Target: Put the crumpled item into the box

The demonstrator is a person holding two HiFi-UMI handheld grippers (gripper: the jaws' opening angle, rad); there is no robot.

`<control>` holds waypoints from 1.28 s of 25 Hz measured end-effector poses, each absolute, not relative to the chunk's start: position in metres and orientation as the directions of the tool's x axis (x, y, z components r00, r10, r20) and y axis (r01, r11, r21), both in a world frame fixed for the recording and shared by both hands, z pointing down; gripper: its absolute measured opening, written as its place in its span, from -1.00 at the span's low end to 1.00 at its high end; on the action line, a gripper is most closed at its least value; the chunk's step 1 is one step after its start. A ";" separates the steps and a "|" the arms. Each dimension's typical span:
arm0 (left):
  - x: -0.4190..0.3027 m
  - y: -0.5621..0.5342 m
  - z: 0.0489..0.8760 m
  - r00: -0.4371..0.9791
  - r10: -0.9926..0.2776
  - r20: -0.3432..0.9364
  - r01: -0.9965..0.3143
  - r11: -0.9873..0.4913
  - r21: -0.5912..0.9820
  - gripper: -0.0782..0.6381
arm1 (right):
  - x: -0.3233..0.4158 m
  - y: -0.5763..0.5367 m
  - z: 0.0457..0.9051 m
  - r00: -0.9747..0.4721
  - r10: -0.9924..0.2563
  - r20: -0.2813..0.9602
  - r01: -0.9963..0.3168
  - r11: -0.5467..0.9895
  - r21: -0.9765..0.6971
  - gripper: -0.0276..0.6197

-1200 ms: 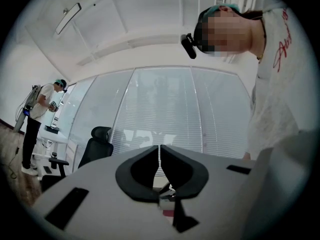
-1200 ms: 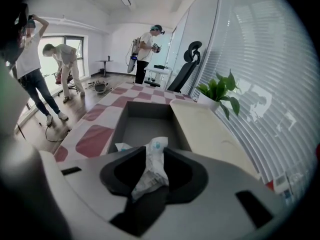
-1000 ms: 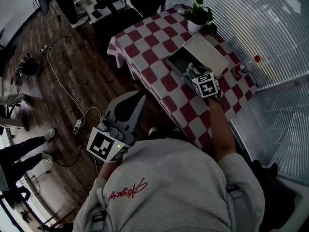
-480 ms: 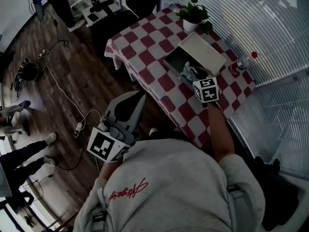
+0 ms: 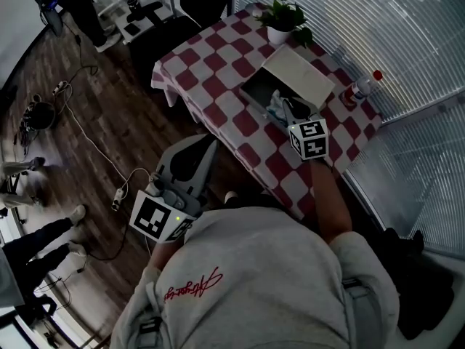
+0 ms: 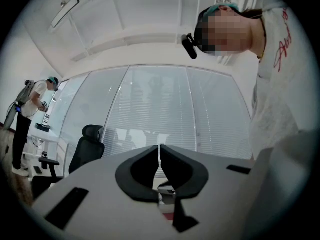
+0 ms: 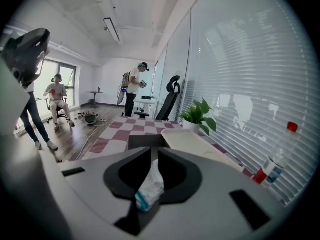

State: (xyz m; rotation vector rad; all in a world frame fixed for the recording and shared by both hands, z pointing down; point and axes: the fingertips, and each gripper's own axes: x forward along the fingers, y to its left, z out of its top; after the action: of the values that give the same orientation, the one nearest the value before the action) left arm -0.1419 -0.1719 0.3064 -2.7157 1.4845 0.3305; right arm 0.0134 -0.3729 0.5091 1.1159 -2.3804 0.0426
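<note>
One table (image 5: 211,64) under a red-and-white checked cloth fills the upper middle of the head view. It carries one open box (image 5: 254,97), one potted plant (image 5: 282,20) at the top and one red-capped bottle (image 5: 361,87) at the right. One crumpled item (image 7: 150,184) shows low in the middle of the right gripper view. That view also holds one black office chair (image 7: 170,101) and, left of it, two people: one seated (image 7: 56,91), one standing (image 7: 134,89).
</note>
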 end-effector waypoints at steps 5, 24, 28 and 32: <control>-0.139 -0.175 0.306 0.530 -0.823 -0.205 -0.830 -0.553 0.075 -0.71 | 0.012 -0.365 0.492 -0.563 -0.725 0.398 -0.740 0.656 0.149 -0.79; -0.127 -0.188 0.303 0.557 -0.806 -0.199 -0.811 -0.580 0.078 -0.72 | 0.013 -0.340 0.440 -0.614 -0.745 0.261 -0.759 0.648 0.063 -0.84; -0.126 -0.188 0.303 0.557 -0.805 -0.201 -0.811 -0.580 0.076 -0.71 | 0.013 -0.331 0.424 -0.632 -0.744 0.220 -0.753 0.656 0.056 -0.85; -0.125 -0.188 0.302 0.558 -0.804 -0.204 -0.810 -0.581 0.076 -0.72 | 0.009 -0.322 0.411 -0.649 -0.737 0.190 -0.741 0.668 0.059 -0.86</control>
State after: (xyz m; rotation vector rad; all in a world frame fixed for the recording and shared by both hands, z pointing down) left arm -0.1252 -0.1879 0.3023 -2.7486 1.4247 0.3388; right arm 0.0088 -0.3218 0.4109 1.2035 -2.6851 0.0358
